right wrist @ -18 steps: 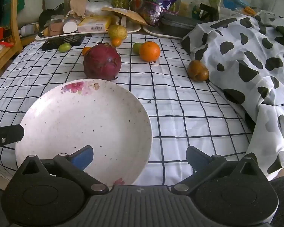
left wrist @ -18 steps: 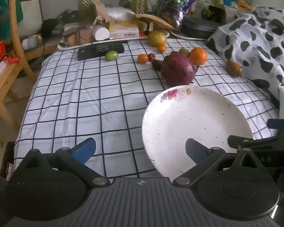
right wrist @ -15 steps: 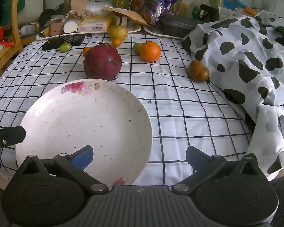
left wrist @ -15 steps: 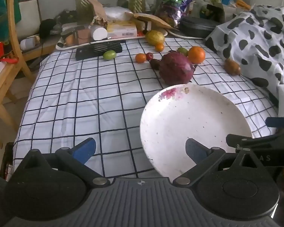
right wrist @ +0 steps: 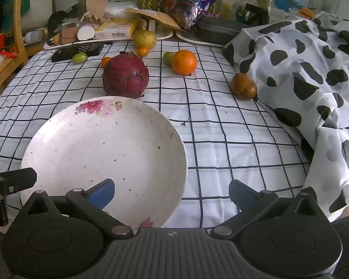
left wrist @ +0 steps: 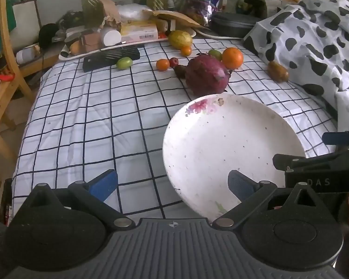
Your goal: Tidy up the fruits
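A white plate [right wrist: 104, 144] with a pink flower print on its far rim lies empty on the checked cloth [left wrist: 81, 116] that covers the worktop. The left gripper [left wrist: 172, 182] hangs over the near edge with its fingers spread wide and nothing between them; its right finger [left wrist: 240, 183] is above the plate's near rim and its left finger [left wrist: 103, 183] above bare cloth. The right gripper [right wrist: 172, 191] is also wide open and holds nothing, its left finger [right wrist: 102, 193] over the plate's near part and its right finger [right wrist: 242, 195] over the cloth.

The fruits lie beyond the plate. A large dark red dragon fruit [right wrist: 125, 75] sits just past the plate's far rim. Farther right is an orange [right wrist: 183, 61] with a small green fruit [right wrist: 167, 57] just beside it on the left. A brown pear-like fruit [right wrist: 243, 86] rests at the right, next to a black-spotted white cloth [right wrist: 314, 69]. Farther back lie a yellow-green pear [right wrist: 144, 38], a small orange fruit [right wrist: 143, 50] near it, another small orange fruit [left wrist: 162, 64] with a small red fruit [left wrist: 173, 62] beside it, and a green fruit [left wrist: 124, 63] at the far left by a dark flat object [left wrist: 109, 55].
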A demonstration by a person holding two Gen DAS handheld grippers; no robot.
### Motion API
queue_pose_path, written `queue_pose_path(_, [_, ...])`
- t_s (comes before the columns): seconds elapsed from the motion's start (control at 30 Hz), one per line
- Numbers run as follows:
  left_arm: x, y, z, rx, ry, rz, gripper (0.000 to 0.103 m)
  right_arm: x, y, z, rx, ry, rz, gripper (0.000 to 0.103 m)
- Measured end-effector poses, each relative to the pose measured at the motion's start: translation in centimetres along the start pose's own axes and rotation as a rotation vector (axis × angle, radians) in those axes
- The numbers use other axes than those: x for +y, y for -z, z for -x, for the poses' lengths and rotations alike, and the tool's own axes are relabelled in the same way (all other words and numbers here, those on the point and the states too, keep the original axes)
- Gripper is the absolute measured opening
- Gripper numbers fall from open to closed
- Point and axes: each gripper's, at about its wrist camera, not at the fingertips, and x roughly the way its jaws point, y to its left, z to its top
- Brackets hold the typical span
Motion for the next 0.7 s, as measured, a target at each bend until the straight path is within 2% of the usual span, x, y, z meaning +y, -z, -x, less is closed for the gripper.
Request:
queue_pose_path(0.37, [0.25, -0.33, -0.12, -0.003, -0.003, 0.011, 0.102, -0.11, -0.06, -0.03, 0.006, -0.003, -0.005, 0.103])
queue_pose_path(0.7, [0.45, -0.24, -0.63, 0.049, 0.049, 0.037, 0.102, -0.19, -0.09, -0.09, 0.008, 0.0, -0.012, 0.103])
